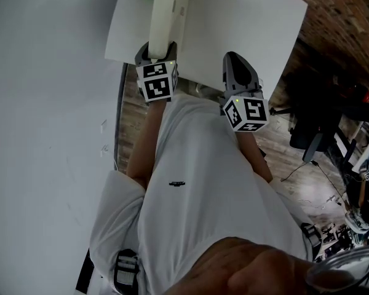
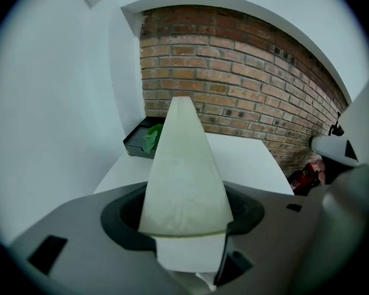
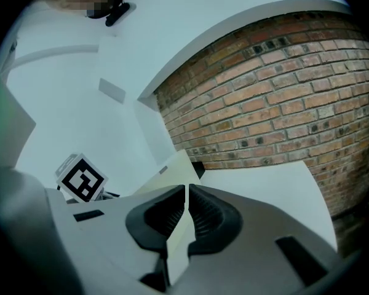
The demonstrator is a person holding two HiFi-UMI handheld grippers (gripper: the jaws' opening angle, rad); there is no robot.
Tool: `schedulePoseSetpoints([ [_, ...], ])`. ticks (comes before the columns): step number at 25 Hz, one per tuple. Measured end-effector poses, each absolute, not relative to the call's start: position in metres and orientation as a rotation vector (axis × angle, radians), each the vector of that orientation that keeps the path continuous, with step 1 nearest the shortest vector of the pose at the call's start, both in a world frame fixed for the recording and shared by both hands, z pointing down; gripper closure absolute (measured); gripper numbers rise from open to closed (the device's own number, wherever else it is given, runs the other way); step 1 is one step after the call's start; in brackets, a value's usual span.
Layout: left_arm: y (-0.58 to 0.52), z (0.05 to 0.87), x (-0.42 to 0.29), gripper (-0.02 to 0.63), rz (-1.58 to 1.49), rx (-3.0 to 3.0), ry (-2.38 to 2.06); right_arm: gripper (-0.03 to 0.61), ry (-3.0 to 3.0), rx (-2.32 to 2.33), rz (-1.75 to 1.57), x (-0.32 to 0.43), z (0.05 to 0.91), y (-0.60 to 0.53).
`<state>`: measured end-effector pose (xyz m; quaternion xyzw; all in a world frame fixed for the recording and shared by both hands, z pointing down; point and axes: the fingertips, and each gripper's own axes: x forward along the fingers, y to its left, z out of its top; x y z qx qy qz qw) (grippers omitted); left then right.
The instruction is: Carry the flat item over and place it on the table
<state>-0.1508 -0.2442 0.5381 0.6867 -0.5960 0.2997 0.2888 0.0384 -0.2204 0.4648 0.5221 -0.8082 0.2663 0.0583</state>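
A cream flat board point(image 1: 166, 11) stands on edge over the near left part of the white table point(image 1: 252, 23). My left gripper point(image 1: 155, 55) is shut on its near end. In the left gripper view the board point(image 2: 183, 165) rises from between the jaws of the left gripper point(image 2: 183, 220) and narrows toward the brick wall. My right gripper point(image 1: 237, 66) hovers at the table's near edge, to the right of the board and apart from it. Its jaws point(image 3: 186, 211) are shut with nothing between them. The board point(image 3: 166, 172) shows to its left.
A black tray with something green point(image 2: 144, 139) sits at the table's far left corner. A white wall point(image 1: 43, 103) runs along the left and a brick wall point(image 2: 234, 78) stands behind the table. A dark chair and cables point(image 1: 313, 134) are on the floor at right.
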Motion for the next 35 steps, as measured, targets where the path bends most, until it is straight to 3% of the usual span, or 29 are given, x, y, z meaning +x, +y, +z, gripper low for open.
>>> schedulePoseSetpoints([
  [35, -0.431, 0.534, -0.130, 0.327, 0.737, 1.997, -1.684, 0.534, -2.384, 1.599, 0.820, 0.035, 0.474, -0.282],
])
